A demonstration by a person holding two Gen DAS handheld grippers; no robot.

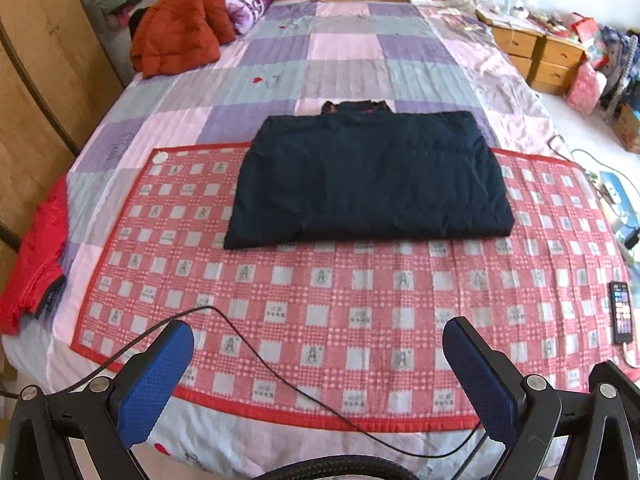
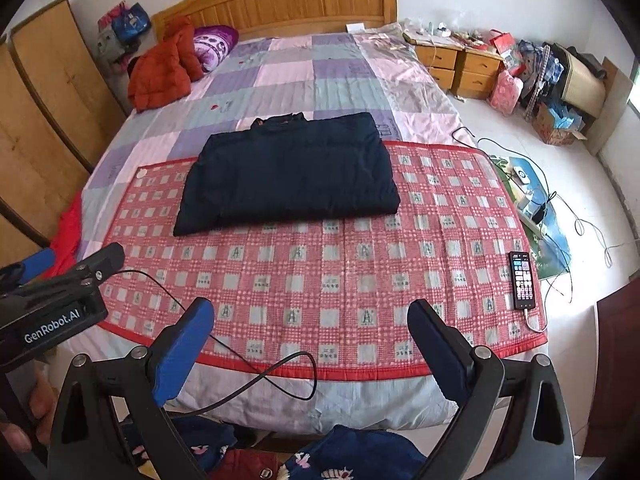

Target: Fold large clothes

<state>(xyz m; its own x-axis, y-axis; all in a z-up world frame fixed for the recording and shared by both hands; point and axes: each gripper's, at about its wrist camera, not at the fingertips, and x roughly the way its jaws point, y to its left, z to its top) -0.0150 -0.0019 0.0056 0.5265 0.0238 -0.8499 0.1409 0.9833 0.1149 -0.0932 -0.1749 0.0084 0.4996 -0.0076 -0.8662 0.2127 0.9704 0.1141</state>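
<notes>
A dark navy padded jacket (image 1: 368, 180) lies folded into a flat rectangle on the red checked mat (image 1: 320, 300), collar toward the headboard. It also shows in the right wrist view (image 2: 288, 172). My left gripper (image 1: 316, 364) is open and empty, held over the near edge of the bed, well short of the jacket. My right gripper (image 2: 312, 344) is open and empty too, beside the left gripper, which shows at the left edge of the right wrist view (image 2: 60, 280).
An orange jacket (image 1: 180, 28) and a purple pillow (image 1: 244, 4) lie by the headboard. A red garment (image 1: 36, 256) hangs off the bed's left edge. A phone (image 2: 524, 280) on a cable lies at the mat's right edge. A black cable (image 1: 320, 400) crosses the mat's near edge. Wardrobe left, nightstands (image 2: 460, 68) right.
</notes>
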